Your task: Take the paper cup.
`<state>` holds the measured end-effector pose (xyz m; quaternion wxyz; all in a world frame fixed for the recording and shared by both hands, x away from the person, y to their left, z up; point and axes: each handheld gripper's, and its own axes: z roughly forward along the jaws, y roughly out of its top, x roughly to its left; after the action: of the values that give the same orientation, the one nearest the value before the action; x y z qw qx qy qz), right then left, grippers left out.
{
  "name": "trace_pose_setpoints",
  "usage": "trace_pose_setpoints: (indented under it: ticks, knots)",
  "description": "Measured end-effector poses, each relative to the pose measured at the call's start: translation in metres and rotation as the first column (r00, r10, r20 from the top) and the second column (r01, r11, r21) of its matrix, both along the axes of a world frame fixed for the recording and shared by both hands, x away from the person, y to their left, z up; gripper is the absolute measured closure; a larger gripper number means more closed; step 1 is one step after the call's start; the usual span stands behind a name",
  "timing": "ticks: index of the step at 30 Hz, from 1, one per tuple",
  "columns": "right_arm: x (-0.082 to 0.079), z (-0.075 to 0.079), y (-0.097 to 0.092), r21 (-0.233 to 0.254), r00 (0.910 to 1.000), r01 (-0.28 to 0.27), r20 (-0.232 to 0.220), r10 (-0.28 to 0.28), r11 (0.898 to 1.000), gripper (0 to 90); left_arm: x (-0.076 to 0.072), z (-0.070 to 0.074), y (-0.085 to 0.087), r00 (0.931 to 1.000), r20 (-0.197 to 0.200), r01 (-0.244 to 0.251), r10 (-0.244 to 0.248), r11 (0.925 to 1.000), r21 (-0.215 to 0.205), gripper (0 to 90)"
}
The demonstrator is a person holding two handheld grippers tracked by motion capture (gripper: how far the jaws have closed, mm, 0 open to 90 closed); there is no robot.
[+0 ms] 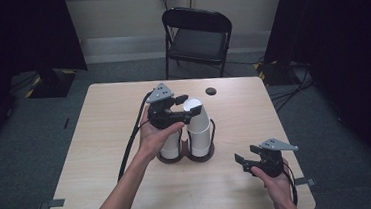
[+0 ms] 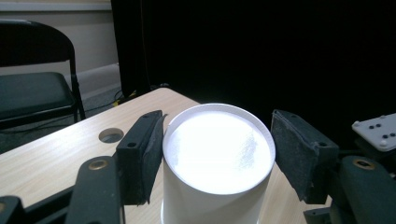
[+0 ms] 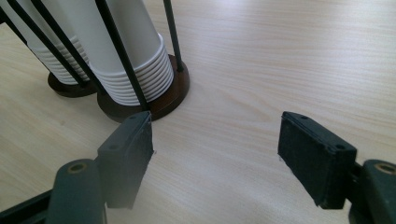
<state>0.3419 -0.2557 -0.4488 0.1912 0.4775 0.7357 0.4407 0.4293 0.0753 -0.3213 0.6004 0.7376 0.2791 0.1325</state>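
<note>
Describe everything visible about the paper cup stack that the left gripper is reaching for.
The cup stack is white paper cups nested upside down, their rolled rims layered at the bottom. It stands upright in a dark round-based holder with thin black rods, right of a second stack. The left gripper straddles its top cup, jaws open, left pad at the rim.

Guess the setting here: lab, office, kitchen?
Most likely a lab or recording room: black curtains on both sides, cables across grey carpet, one folding chair, a bare wooden table with stacked paper cups.
</note>
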Motion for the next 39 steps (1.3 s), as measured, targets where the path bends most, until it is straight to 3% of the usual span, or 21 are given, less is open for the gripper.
trace_pose_setpoints:
  ticks: [12, 21, 23, 28, 29, 30, 33, 39]
  knots:
    - [-0.001, 0.001, 0.002, 0.003, 0.9999, -0.013, 0.011, 0.012, 1.0, 26.2, -0.011, 0.011, 0.012, 0.9992, -0.022, 0.033, -0.034, 0.9992, -0.02, 36.1]
    - [-0.005, 0.002, 0.014, -0.029, 0.9977, -0.038, 0.055, 0.039, 0.999, 28.2, -0.026, 0.011, 0.02, 0.9957, -0.056, 0.071, -0.074, 0.9967, -0.039, 36.1]
    - [-0.008, 0.004, 0.019, -0.026, 0.9925, -0.079, 0.091, 0.081, 0.997, 28.2, -0.029, 0.009, 0.024, 0.9941, -0.068, 0.081, -0.084, 0.9955, -0.05, 36.1]
    - [-0.011, 0.007, 0.029, -0.027, 0.9842, -0.134, 0.113, 0.136, 0.991, 29.0, -0.034, 0.007, 0.029, 0.9919, -0.089, 0.086, -0.09, 0.9951, -0.049, 36.1]
    - [-0.012, 0.007, 0.035, -0.034, 0.9769, -0.179, 0.112, 0.182, 0.983, 31.3, -0.035, 0.007, 0.03, 0.9914, -0.093, 0.089, -0.093, 0.9951, -0.044, 36.1]
    - [-0.012, 0.007, 0.035, -0.034, 0.9769, -0.179, 0.112, 0.182, 0.983, 31.3, -0.036, 0.006, 0.031, 0.991, -0.096, 0.088, -0.093, 0.9949, -0.048, 36.1]
    - [-0.014, 0.01, 0.045, -0.032, 0.9635, -0.244, 0.105, 0.246, 0.969, 31.4, -0.039, 0.001, 0.036, 0.9894, -0.118, 0.08, -0.085, 0.9958, -0.044, 36.1]
    - [-0.018, 0.014, 0.054, -0.021, 0.9561, -0.27, 0.111, 0.271, 0.963, 30.5, -0.044, -0.005, 0.041, 0.9865, -0.14, 0.077, -0.085, 0.9953, -0.058, 36.1]
